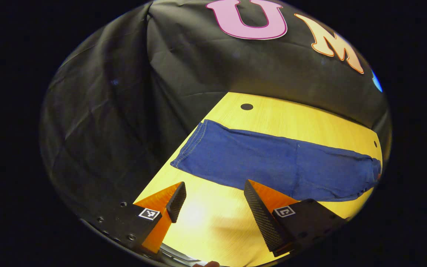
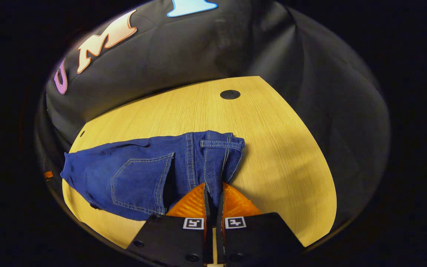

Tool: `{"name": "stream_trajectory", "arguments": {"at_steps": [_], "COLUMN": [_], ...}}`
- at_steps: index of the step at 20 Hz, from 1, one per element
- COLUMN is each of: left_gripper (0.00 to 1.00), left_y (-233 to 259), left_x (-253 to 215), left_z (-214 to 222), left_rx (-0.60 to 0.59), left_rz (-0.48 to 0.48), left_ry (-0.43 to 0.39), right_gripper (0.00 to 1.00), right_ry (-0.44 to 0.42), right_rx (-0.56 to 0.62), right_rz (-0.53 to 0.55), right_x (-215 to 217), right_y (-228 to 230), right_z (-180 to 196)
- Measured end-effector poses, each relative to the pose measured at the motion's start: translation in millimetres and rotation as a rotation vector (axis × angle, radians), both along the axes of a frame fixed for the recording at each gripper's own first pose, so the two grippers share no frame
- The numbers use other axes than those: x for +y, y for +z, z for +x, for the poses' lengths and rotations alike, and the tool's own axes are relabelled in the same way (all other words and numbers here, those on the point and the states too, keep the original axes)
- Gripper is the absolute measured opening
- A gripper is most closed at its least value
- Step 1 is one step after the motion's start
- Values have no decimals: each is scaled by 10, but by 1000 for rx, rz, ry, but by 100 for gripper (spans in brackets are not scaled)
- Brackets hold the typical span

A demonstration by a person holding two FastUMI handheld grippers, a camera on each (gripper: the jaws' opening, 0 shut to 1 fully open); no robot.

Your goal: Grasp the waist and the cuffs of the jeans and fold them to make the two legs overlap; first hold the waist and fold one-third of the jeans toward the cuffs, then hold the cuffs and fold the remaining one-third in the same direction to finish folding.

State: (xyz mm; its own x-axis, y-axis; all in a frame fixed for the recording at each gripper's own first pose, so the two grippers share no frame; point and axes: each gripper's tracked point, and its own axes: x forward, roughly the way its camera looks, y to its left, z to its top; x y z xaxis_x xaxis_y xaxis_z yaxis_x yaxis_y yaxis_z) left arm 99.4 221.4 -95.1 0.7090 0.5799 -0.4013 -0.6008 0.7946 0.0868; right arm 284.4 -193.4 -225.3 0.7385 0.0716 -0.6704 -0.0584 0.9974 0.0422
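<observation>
Orange wedge fingers [image 1: 176,201] with black ribbed pads, black screw-studded mounts, small square black-and-white markers [image 2: 193,223].

In the left gripper view, bare table [image 1: 213,218] fills the lower centre, giving open passage in front of the spread jaws up to the near edge of the jeans [image 1: 272,163]. Above the jeans, a strip of bare table runs to the black cloth wall [image 1: 124,111]. In the right gripper view, the right half of the table is unobstructed; the jeans occupy the lower left.

Blue jeans [image 1: 269,163] on wooden table [image 1: 310,122]
</observation>
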Motion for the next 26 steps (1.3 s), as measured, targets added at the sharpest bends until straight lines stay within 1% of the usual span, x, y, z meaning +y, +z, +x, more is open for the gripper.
{"name": "stream_trajectory", "arguments": {"at_steps": [1, 2, 3, 5, 6, 8, 10, 12, 16, 19, 20, 21, 22, 23, 24, 26], "left_gripper": [96, 96, 96, 96, 96, 96, 95, 96, 95, 95, 95, 98, 94, 94, 96, 93], "left_y": [10, 31, 20, 13, 6, 19, 42, 36, 26, 1, 83, 181, 256, 300, 379, 487], "left_x": [2, 8, 8, 13, 25, 17, 6, -17, -69, -173, -285, -352, -449, -422, -517, -733], "left_z": [-7, 0, -4, -9, -7, -2, 10, 5, -35, -83, -91, -102, -174, -121, -117, -101], "left_rx": [0, -4, -8, -12, -12, -24, -33, -17, 26, 64, 41, 24, 39, 45, 45, 57], "left_rz": [-7, -11, -15, -21, -22, -34, -56, -77, -95, -132, -154, -146, -157, -154, -142, -119], "left_ry": [2, 4, 5, -1, -2, 2, -4, -11, -46, -77, -111, -127, -144, -162, -192, -229], "right_gripper": [5, 6, 4, 4, 6, 6, 6, 6, 4, 4, 4, 4, 4, 4, 4, 4], "right_ry": [-8, -12, -23, -55, -67, -95, -131, -153, -167, -162, -156, -145, -127, -102, -73, -11], "right_rx": [-11, -26, -41, -48, -64, -103, -150, -206, -292, -346, -366, -387, -409, -428, -440, -462], "right_rz": [-12, -24, -28, -27, -29, -50, -55, -70, -139, -157, -161, -159, -151, -140, -121, -67], "right_x": [-5, -12, -21, -28, -14, 19, 114, 200, 436, 784, 939, 1102, 1302, 1525, 1803, 2369], "right_y": [46, 66, 90, 153, 223, 362, 506, 737, 1093, 1370, 1478, 1571, 1650, 1732, 1777, 1832], "right_z": [-13, -7, 1, -38, -60, -89, -124, -189, -442, -573, -647, -693, -726, -735, -738, -734]}}
